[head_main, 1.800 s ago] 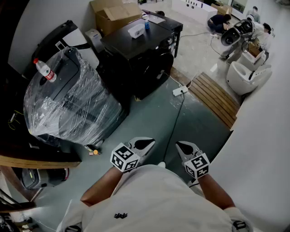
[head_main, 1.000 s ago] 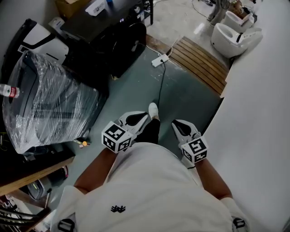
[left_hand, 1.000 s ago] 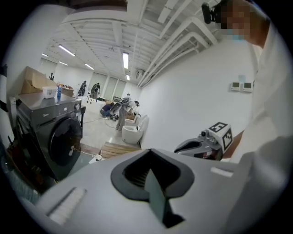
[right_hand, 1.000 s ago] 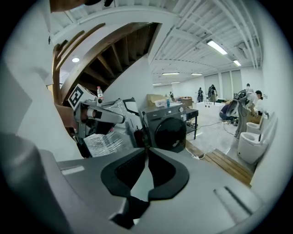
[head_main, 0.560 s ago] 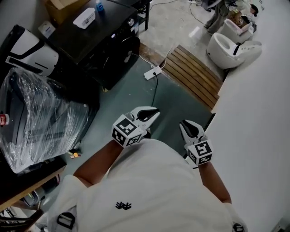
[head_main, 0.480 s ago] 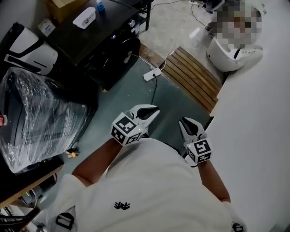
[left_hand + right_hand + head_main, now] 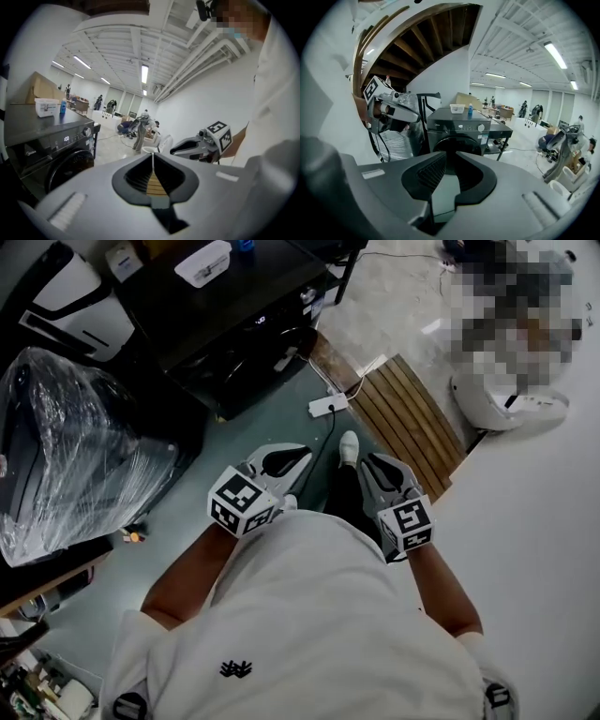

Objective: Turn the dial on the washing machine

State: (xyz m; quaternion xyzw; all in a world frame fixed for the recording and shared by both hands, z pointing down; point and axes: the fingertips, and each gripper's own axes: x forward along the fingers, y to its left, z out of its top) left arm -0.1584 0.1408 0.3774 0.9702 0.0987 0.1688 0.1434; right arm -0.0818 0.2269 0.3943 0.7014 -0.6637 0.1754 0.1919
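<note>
The washing machine (image 7: 246, 307) stands in the upper middle of the head view, a dark front-loader with a white box (image 7: 202, 262) lying on its top. Both tongs are low in the frame, close to the person's body and well apart from the machine. In the right gripper view the dial (image 7: 480, 127) shows as a small round pale knob on the control strip. It sits to the right of the lit display and above the round door. The left gripper (image 7: 298, 456) has its jaws pressed together with nothing between them. The right gripper (image 7: 372, 465) has just been opening its jaws a little; there is only a narrow gap now, and it holds nothing. I judge the dial to be a stiff plastic knob fixed to the panel, so it cannot be lifted or pulled; it only turns about its own axis, probably in small clicks. Its rim looks smooth and may slip under the pads. The machine itself is heavy and should not move. The best hold seems to be across the rim, one pad on each opposite side, with the tongs facing the panel squarely. For this the jaws would need to open wider than the knob first.
</note>
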